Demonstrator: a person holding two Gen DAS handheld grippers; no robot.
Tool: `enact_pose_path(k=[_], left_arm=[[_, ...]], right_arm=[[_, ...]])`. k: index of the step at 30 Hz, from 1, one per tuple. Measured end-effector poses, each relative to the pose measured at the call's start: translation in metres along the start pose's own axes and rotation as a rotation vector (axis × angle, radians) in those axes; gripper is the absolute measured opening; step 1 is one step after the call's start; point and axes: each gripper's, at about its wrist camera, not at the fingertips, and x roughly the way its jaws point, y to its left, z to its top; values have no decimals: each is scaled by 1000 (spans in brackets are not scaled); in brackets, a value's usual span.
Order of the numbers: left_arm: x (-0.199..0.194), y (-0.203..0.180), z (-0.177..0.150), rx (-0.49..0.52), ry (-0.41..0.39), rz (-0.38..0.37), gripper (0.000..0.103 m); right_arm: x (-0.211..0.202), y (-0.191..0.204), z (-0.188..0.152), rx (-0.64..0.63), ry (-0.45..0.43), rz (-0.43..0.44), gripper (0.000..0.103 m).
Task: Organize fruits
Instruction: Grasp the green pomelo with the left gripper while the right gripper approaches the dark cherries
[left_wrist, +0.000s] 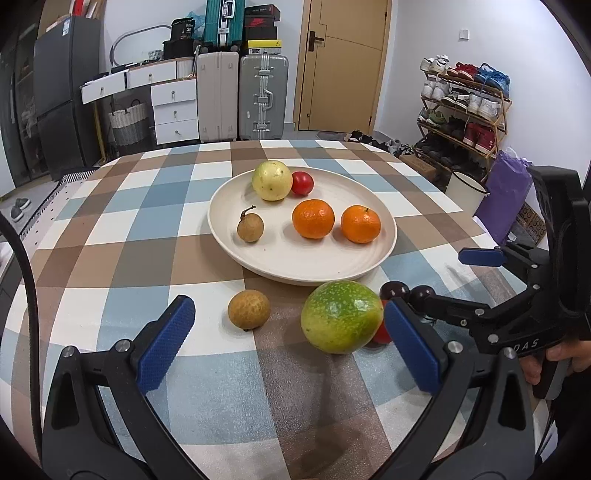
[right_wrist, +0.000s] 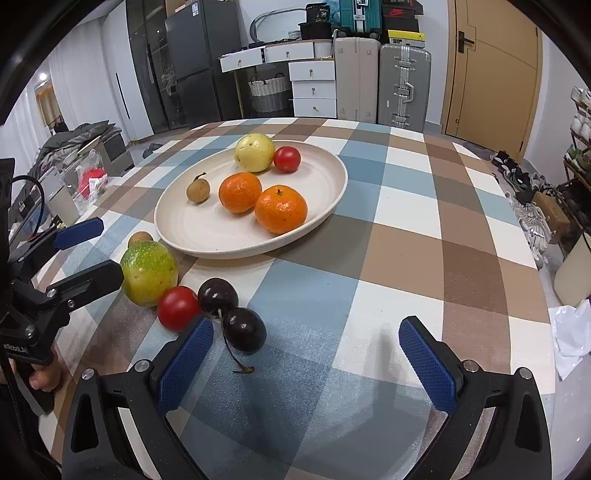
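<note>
A cream plate (left_wrist: 295, 266) (right_wrist: 207, 236) holds a yellow guava (left_wrist: 272, 180), a red tomato (left_wrist: 302, 183), two oranges (left_wrist: 313, 218) (left_wrist: 360, 224) and a longan (left_wrist: 250, 227). On the cloth in front lie a loose longan (left_wrist: 248, 309), a green passion fruit (left_wrist: 341, 316) (right_wrist: 149, 272), a red tomato (right_wrist: 178, 308) and two dark cherries (right_wrist: 243, 329). My left gripper (left_wrist: 291, 347) is open, with the loose longan and passion fruit between its fingers. My right gripper (right_wrist: 306, 358) is open, just behind the cherries, touching nothing.
The table has a checked cloth (right_wrist: 406, 221). Suitcases (left_wrist: 240, 96), white drawers (left_wrist: 173, 107) and a door (left_wrist: 343, 62) stand behind it. A shoe rack (left_wrist: 465, 107) and a purple bag (left_wrist: 506, 195) are to the right.
</note>
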Motion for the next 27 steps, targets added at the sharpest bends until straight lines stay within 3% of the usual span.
enact_pose_path(k=[14,21,24,27], left_arm=[[6,-1,-1,1,25,-12,102],[7,-8,-2,33,41,-52,101],[8,-11,-3,47,53,-74,95],[12,-13,-4,50,82,-103,79]], right_arm=[[7,-5,1,17,25,-10,102],[11,-4,2,13,37,-6,102],[12,-4,3,14,38,1,101],[13,-2,2,10,44,20,92]])
